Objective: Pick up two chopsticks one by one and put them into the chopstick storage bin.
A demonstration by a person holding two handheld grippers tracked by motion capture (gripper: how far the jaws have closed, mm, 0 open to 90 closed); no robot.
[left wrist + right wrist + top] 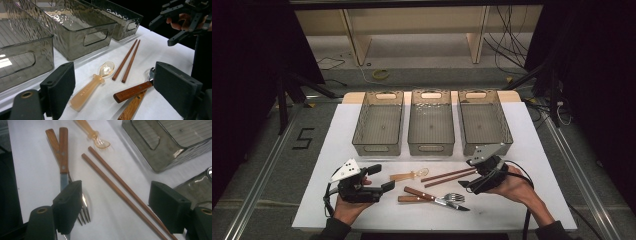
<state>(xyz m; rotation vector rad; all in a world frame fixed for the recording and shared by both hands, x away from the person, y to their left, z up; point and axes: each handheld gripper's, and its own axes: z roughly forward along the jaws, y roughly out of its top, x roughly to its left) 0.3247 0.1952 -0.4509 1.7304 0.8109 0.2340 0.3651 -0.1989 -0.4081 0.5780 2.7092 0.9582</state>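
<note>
A pair of brown chopsticks (448,176) (127,61) (120,187) lies on the white table between both hands. Left of it rests an amber plastic spoon (409,175) (92,85) (96,138). In front lie a wooden-handled knife (417,192) (63,147) and fork (454,196) (83,216), their handles crossing (132,91). My left gripper (382,178) (115,72) is open and empty, aimed at the spoon and the handles. My right gripper (467,175) (116,190) (162,33) is held open just above the right end of the chopsticks, gripping nothing.
Three smoky translucent bins stand in a row behind the cutlery: left (377,147), middle (431,148) and right (484,145), all empty. The right bin's front corner is close behind my right gripper. Beyond the table are a floor with cables and dark stands.
</note>
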